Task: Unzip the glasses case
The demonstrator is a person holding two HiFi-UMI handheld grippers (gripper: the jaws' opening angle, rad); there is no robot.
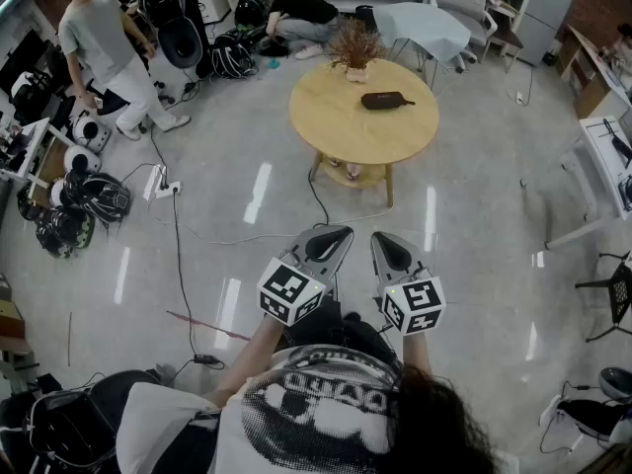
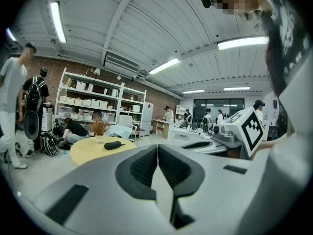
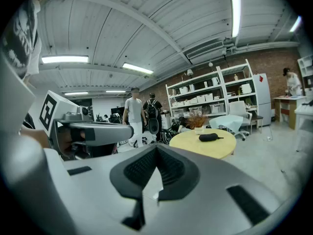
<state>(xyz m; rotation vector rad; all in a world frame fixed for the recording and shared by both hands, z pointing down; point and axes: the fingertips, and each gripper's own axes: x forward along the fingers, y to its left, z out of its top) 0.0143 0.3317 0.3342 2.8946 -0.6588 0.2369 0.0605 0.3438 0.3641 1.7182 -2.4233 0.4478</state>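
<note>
The right gripper (image 3: 156, 150) fills the lower frame, its dark pads pressed together with nothing between them. Right of centre stands a round yellow table (image 3: 188, 142) with the dark glasses case (image 3: 210, 137) lying on top and what looks like a dried plant (image 3: 197, 120) behind it. At middle left the left gripper (image 3: 128, 131) reaches in sideways. A person in white (image 3: 133, 112) stands beyond it, left of the shelves (image 3: 220, 89).

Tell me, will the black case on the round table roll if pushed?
Probably not: the case lies flat and long on the table, so it should slide rather than roll. It looks small, so it is likely light. The smooth table may let it skid.
</note>
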